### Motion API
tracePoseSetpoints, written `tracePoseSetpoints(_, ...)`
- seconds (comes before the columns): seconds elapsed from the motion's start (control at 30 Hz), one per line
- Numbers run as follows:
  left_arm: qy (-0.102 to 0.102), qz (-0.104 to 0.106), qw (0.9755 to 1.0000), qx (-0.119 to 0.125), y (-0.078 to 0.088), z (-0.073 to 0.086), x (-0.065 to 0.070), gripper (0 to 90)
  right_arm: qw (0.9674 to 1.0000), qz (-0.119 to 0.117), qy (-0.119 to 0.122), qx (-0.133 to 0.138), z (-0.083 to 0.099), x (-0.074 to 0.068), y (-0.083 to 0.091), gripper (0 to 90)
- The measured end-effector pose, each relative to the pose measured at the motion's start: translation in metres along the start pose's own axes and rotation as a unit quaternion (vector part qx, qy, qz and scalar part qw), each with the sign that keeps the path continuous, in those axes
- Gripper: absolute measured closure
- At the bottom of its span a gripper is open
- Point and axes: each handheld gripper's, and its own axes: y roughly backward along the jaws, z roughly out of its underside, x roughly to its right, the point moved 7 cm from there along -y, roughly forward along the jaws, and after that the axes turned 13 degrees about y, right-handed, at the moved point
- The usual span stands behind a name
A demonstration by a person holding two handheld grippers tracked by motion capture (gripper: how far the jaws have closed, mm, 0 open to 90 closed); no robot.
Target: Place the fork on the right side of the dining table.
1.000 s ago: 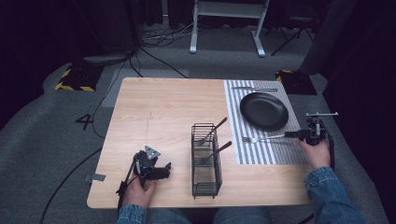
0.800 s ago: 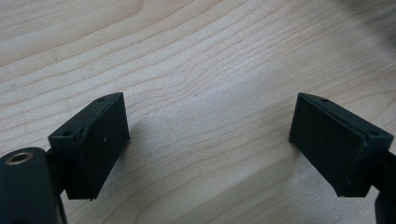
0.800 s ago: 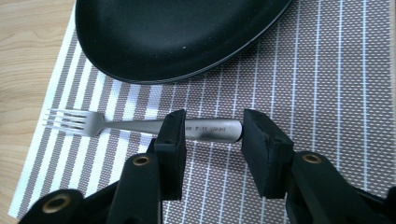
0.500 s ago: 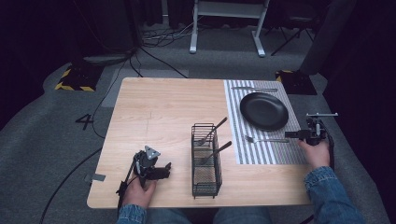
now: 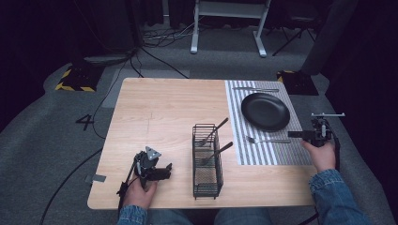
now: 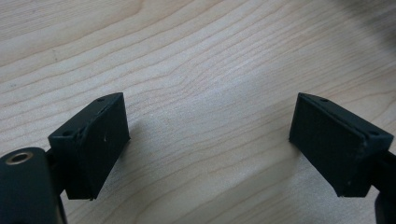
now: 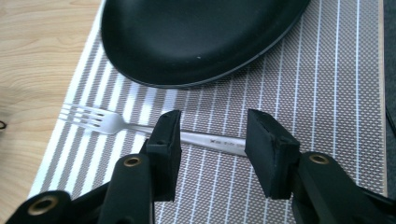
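A silver fork (image 7: 100, 120) lies flat on the striped placemat (image 7: 327, 116) just in front of the black plate (image 7: 196, 37), tines pointing toward the table's middle. My right gripper (image 7: 212, 135) is open, its jaws standing either side of the fork's handle end without closing on it. From above, the right gripper (image 5: 292, 134) sits at the mat's right edge, in line with the fork (image 5: 267, 139). My left gripper (image 5: 165, 169) rests open near the table's front left, over bare wood (image 6: 210, 70), with nothing between its jaws (image 6: 210, 135).
A black wire basket (image 5: 207, 183) stands at the front centre, holding two utensils (image 5: 213, 131) that lean out to the right. A knife (image 5: 256, 89) lies on the mat behind the plate (image 5: 265, 111). Bare wood spreads across the table's left half.
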Motion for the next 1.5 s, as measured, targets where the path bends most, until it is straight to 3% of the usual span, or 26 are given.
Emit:
tracePoseSetpoints(0.3, 0.000, 0.000, 1.0000, 0.000, 0.000, 0.000, 0.000, 11.9, 0.9991, -0.010, 0.032, 0.024, -0.005, -0.024, 0.021, 50.9)
tracePoseSetpoints(0.5, -0.001, 0.000, 1.0000, 0.000, 0.000, 0.000, 0.000, 11.9, 0.9966, -0.027, 0.064, 0.045, -0.010, -0.046, 0.034, 43.3)
tracePoseSetpoints(0.53, 0.000, 0.000, 1.0000, 0.000, 0.000, 0.000, 0.000, 11.9, 0.9953, -0.033, 0.073, 0.054, -0.012, -0.055, 0.039, 41.9)
tracePoseSetpoints(0.6, -0.001, 0.000, 1.0000, 0.000, 0.000, 0.000, 0.000, 11.9, 0.9947, -0.037, 0.078, 0.056, -0.012, -0.058, 0.041, 41.1)
tracePoseSetpoints(0.63, -0.001, 0.000, 1.0000, 0.000, 0.000, 0.000, 0.000, 11.9, 0.9931, -0.045, 0.092, 0.058, -0.012, -0.069, 0.044, 39.5)
tracePoseSetpoints(0.8, -0.001, 0.001, 1.0000, -0.001, 0.000, 0.000, 0.000, 11.8, 0.9904, -0.054, 0.111, 0.061, -0.012, -0.084, 0.050, 37.5)
tracePoseSetpoints(0.9, 0.000, 0.000, 1.0000, 0.000, -0.001, -0.001, 0.000, 11.6, 0.9868, -0.061, 0.136, 0.063, -0.011, -0.100, 0.056, 36.6)
tracePoseSetpoints(1.1, 0.001, 0.000, 1.0000, 0.000, -0.001, -0.001, 0.000, 11.6, 0.9829, -0.083, 0.152, 0.061, -0.009, -0.118, 0.059, 35.8)
tracePoseSetpoints(1.27, 0.000, 0.000, 1.0000, 0.000, -0.001, -0.001, 0.000, 11.6, 0.9774, -0.097, 0.177, 0.064, -0.005, -0.140, 0.064, 36.0)
tracePoseSetpoints(1.47, 0.000, 0.000, 1.0000, 0.000, -0.001, -0.001, 0.000, 11.6, 0.9738, -0.113, 0.188, 0.061, 0.000, -0.155, 0.064, 35.8)
tracePoseSetpoints(1.5, 0.000, 0.000, 1.0000, 0.000, -0.001, -0.001, 0.000, 11.6, 0.9728, -0.125, 0.187, 0.058, 0.001, -0.158, 0.064, 35.8)
